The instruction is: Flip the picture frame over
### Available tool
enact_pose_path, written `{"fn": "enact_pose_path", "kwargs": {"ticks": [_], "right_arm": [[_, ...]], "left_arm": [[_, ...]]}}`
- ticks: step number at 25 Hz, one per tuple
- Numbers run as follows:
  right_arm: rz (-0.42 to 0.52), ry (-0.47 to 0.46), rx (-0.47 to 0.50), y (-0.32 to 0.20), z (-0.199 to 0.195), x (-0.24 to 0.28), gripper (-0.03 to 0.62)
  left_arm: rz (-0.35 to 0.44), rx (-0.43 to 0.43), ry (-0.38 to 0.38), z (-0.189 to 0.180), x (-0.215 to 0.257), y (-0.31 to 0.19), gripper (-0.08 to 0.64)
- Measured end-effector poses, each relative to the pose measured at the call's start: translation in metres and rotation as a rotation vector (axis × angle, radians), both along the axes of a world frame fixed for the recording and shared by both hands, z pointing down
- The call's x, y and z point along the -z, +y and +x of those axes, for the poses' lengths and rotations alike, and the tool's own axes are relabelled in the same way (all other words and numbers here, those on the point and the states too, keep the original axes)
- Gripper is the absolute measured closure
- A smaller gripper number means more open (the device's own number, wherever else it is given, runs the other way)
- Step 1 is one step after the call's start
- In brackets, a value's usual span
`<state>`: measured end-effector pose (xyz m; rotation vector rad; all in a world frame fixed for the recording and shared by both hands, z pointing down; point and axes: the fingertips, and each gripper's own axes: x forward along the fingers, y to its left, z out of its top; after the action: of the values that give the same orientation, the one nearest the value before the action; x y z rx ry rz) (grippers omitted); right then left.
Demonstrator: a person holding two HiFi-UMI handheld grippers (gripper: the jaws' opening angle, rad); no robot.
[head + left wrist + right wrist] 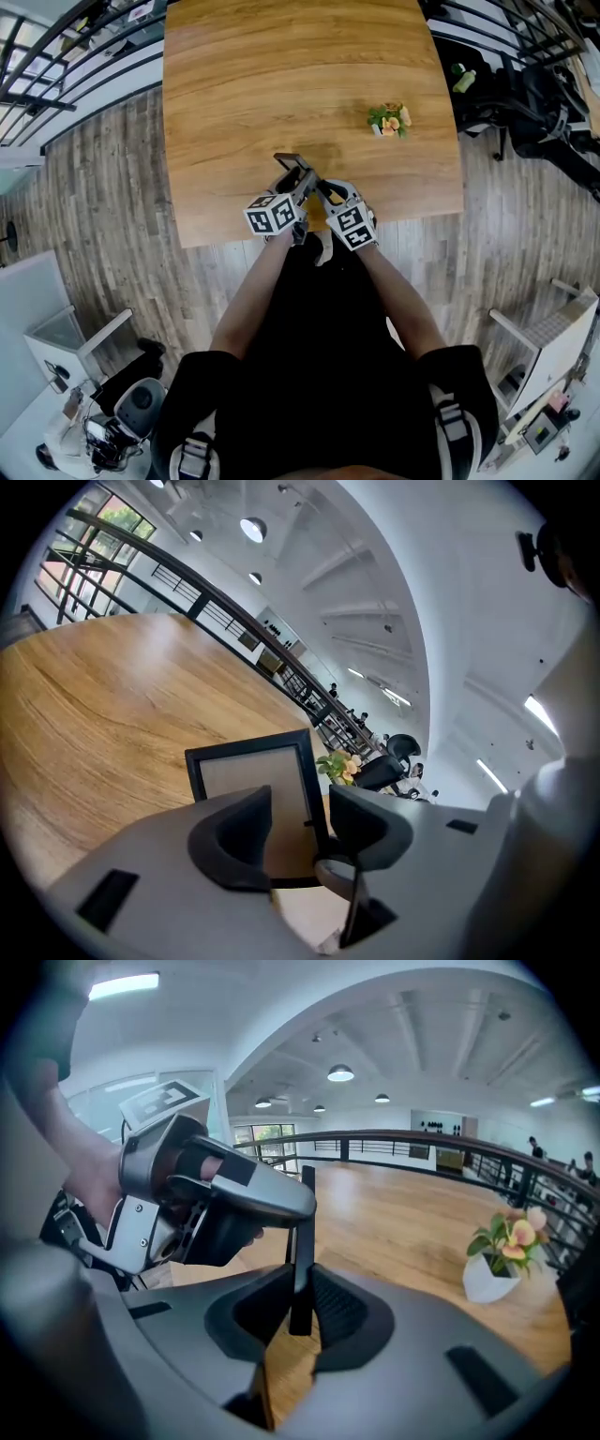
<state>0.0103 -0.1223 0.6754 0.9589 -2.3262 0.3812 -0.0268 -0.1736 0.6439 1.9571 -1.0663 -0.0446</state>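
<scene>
Item: picture frame (292, 162), black-edged, stood on edge over the near edge of the table (281, 75), roughly at the middle of that edge.

Head view only: a potted plant (389, 120) sat on the table toward its right side, well apart from the near edge. Both forearms reached forward side by side to the table's near edge, with the marker cubes turned upward.

Left gripper view only: the frame's pale flat panel faced the camera. The left gripper (300, 827) had its fingers spread apart. The frame's right border ran down through the gap between them with neither pad pressing it.

Right gripper view only: the frame appeared edge-on as a thin dark strip. The right gripper (302, 1312) had its fingers closed tight on that strip. The left gripper, wrapped by a hand, sat just beside it, over the table's near edge.
</scene>
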Motion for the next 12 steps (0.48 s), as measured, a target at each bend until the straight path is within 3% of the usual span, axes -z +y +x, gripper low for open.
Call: {"fn": "enact_pose_path", "kwargs": {"ticks": [7,12], "right_arm": [[0.164,0.225,0.103,-0.003,0.000,0.002,0.521],[0.270,0.348,0.188,-0.002,-0.007,0.003,0.517]], "left_arm": [[-0.056,0.014,0.035,-0.005,-0.003,-0.002,0.357],[-0.119,0.061,0.114,-0.012,-0.009,-0.006,0.356]]}}
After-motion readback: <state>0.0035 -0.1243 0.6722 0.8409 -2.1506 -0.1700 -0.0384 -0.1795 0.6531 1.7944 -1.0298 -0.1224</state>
